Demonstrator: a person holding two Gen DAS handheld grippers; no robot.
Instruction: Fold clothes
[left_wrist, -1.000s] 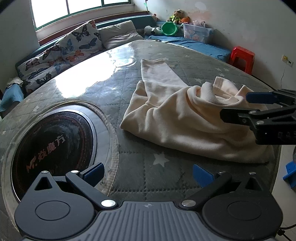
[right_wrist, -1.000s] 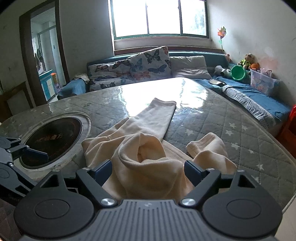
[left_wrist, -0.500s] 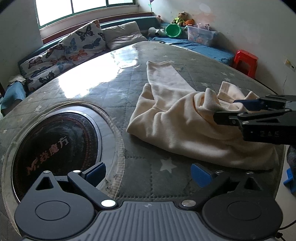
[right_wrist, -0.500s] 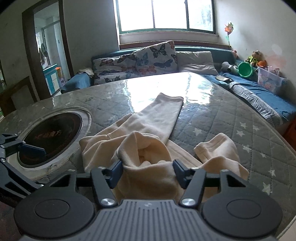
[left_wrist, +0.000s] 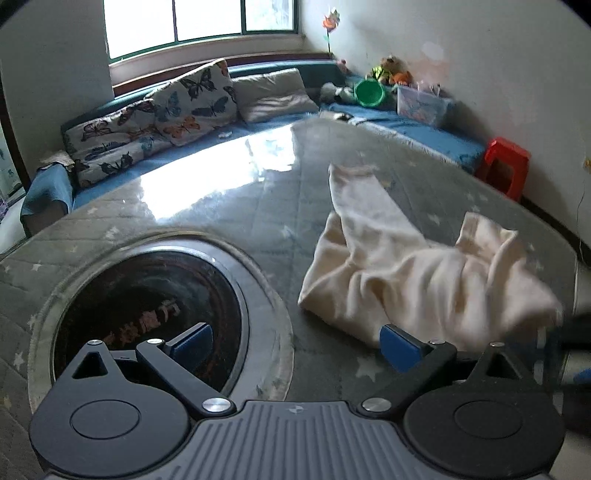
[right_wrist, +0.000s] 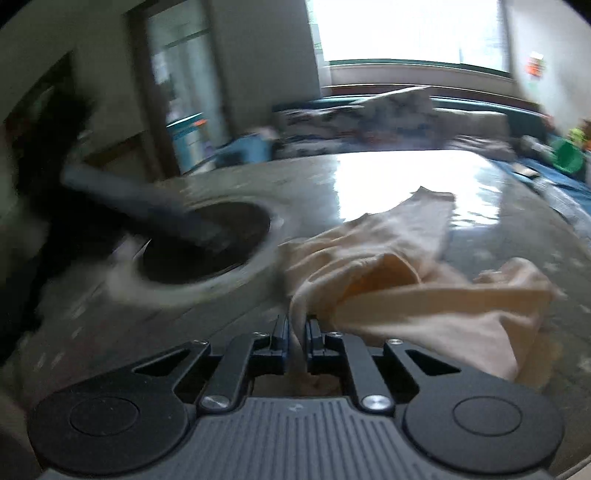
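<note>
A cream garment (left_wrist: 406, 273) lies crumpled on the right half of the round quilted table (left_wrist: 221, 206), one long part stretching away toward the window. In the right wrist view my right gripper (right_wrist: 295, 332) has its jaws closing tight, and a fold of the garment (right_wrist: 424, 295) is pinched between the pads, its near edge pulled taut. That gripper shows only as a dark blur (left_wrist: 569, 332) in the left wrist view. My left gripper (left_wrist: 295, 345) hangs open over the table's near edge, left of the garment, with nothing between its blue pads (left_wrist: 192, 343).
A round dark cooktop (left_wrist: 147, 306) is set into the table at the left. Behind the table runs a blue bench with butterfly cushions (left_wrist: 166, 107), a green bowl (left_wrist: 369, 92) and a plastic box (left_wrist: 421, 105). A red stool (left_wrist: 506, 162) stands at the right.
My right gripper went from wide open to shut on the garment's near fold and swung, pulling the cloth taut. The left gripper lifted a little and stayed open.
</note>
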